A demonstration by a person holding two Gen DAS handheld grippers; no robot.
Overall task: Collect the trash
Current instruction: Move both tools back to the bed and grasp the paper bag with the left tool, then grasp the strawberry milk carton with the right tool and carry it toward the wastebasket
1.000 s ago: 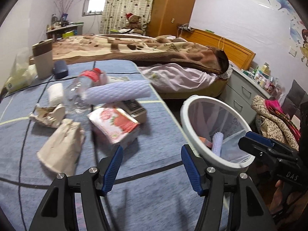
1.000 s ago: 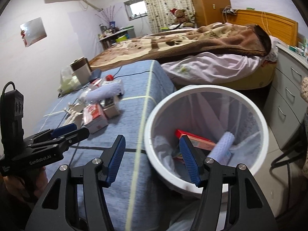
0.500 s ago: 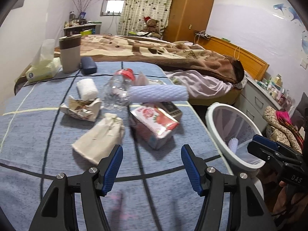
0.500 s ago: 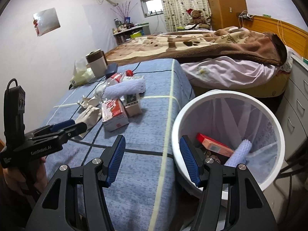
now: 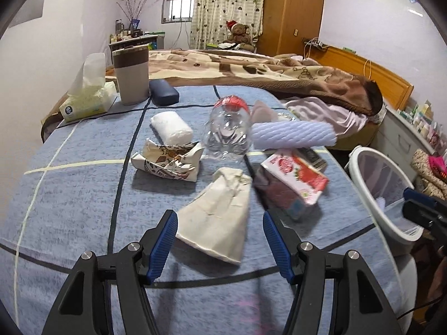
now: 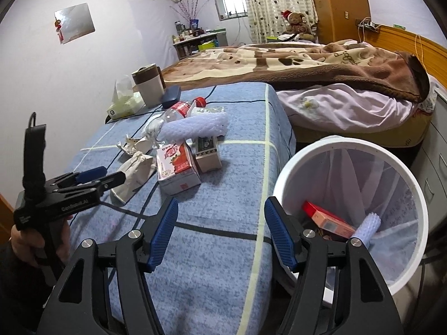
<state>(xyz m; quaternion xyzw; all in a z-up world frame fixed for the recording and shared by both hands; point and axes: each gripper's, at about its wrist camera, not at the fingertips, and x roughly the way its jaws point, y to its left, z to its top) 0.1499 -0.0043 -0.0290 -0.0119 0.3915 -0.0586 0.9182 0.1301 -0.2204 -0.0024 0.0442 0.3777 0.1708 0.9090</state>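
Trash lies scattered on the blue woven bedspread [image 5: 69, 195] ahead of you. Your left gripper [image 5: 219, 244], ribbed blue pads spread wide and empty, hovers just short of the crumpled beige paper bag [image 5: 220, 217]. Past it lie a red-and-white carton [image 5: 296, 176], a crushed clear plastic bottle [image 5: 227, 136] and a bumpy lavender foam roll [image 5: 293, 138]. Your right gripper [image 6: 220, 233] is also wide and empty, at the bed's edge just beside the round white mesh-lined bin [image 6: 413, 195], which holds a red box [image 6: 327, 219].

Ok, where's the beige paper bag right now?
In the left wrist view, the beige paper bag lies on the blue blanket ahead of the open left gripper, beside the strawberry carton.
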